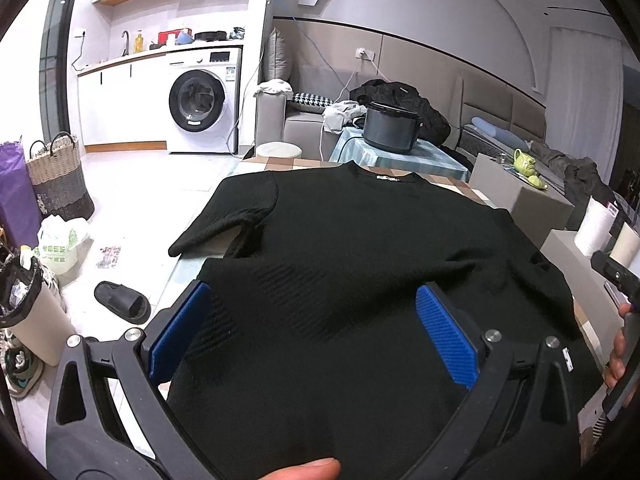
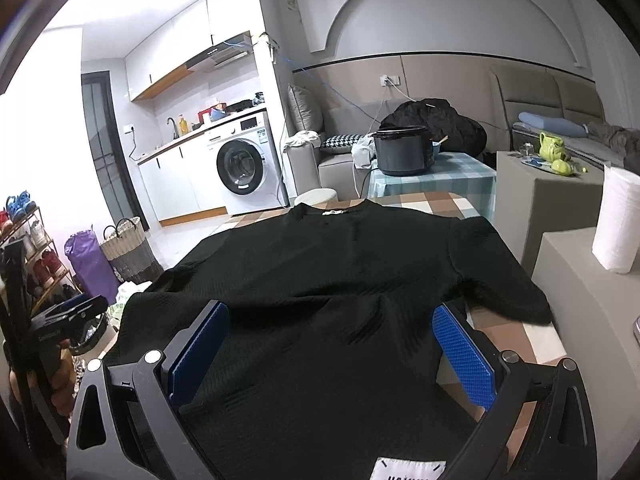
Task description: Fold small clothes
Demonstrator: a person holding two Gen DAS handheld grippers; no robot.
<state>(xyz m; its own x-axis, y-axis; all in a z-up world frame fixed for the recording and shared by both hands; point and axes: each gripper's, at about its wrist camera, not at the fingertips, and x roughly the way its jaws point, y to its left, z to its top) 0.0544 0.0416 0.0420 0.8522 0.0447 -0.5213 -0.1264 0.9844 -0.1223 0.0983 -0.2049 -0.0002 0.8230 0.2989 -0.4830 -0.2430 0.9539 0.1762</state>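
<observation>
Black knit top (image 1: 360,248) is laid flat on the checked worktop (image 2: 448,204), collar far, so the near hem can be lifted; left claw (image 1: 316,328) and right claw (image 2: 332,344) are held wide over it, nothing gripped yet.

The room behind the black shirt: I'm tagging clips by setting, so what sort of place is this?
Most likely a small lived-in flat: a washing machine under a kitchen counter, a grey sofa along the wall, and a cooker pot on a side table beyond the black shirt.

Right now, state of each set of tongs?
Left tongs: open, straddling the hem of the black ribbed knit T-shirt.
Right tongs: open, over the same shirt, gripping nothing.
</observation>
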